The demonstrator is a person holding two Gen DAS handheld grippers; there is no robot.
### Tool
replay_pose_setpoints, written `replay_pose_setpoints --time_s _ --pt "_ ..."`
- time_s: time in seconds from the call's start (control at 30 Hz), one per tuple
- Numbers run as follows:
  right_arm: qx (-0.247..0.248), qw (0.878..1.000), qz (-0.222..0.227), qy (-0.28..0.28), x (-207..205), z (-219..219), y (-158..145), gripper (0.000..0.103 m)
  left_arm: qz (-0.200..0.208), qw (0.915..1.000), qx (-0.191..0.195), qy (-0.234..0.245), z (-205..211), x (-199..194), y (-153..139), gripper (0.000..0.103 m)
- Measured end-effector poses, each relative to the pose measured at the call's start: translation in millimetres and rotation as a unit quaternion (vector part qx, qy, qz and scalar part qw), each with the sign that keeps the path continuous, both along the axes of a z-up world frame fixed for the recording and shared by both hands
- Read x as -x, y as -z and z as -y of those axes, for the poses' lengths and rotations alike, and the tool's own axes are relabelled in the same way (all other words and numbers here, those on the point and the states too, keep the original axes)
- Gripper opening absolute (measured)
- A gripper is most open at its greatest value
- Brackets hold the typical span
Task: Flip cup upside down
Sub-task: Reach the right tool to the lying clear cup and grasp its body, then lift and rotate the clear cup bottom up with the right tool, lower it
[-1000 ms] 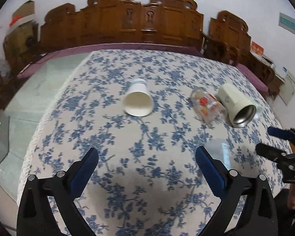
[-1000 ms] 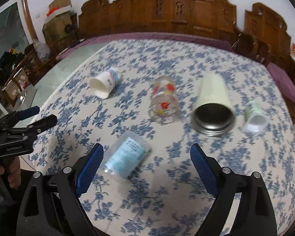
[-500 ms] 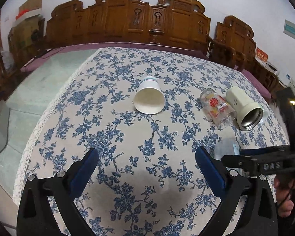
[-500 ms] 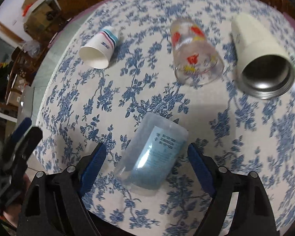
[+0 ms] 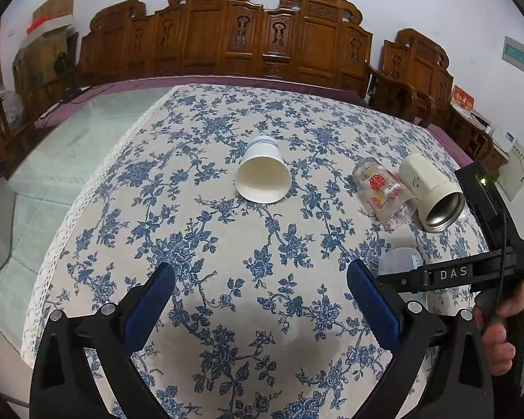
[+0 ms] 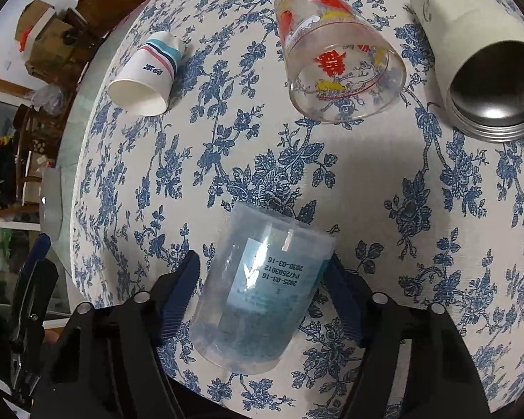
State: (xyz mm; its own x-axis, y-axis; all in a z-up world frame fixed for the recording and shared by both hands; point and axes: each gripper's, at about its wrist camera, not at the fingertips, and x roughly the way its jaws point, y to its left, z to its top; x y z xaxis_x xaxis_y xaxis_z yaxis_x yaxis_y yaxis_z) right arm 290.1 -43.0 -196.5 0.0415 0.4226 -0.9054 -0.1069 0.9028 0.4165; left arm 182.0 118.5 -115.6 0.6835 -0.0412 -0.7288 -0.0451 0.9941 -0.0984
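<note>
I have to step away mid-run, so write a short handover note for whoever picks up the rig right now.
Right hand-held gripper: open, fingers on either side of the clear plastic cup, which lies on its side near the table edge; not yet clamped.
Left hand-held gripper: open, empty, hovering over the tablecloth.
Also lying on their sides: paper cup, printed glass, cream steel-lined cup.
Done: none flipped.
Left: close on the clear cup, lift, set it mouth down; likely the others too.
</note>
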Motion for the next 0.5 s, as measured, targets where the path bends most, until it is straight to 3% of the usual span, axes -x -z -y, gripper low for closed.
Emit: replay_pose_setpoints --time_s 0.27,0.4,0.5 --pt "-0.024 1.0 0.009 0.001 -1.4 12.0 -4.3 0.063 -0.003 1.0 -0.003 0.003 1.7 -0.6 1.5 0.095" --pt "-0.035 0.998 0.046 -0.01 2.4 12.4 -14.1 0.061 -0.004 1.0 -0.003 0.003 2.0 -0.6 2.0 0.095" --pt "-0.018 0.995 0.097 -0.022 5.7 10.8 -23.6 0.061 -0.005 1.0 -0.005 0.005 2.8 -1.1 2.9 0.095"
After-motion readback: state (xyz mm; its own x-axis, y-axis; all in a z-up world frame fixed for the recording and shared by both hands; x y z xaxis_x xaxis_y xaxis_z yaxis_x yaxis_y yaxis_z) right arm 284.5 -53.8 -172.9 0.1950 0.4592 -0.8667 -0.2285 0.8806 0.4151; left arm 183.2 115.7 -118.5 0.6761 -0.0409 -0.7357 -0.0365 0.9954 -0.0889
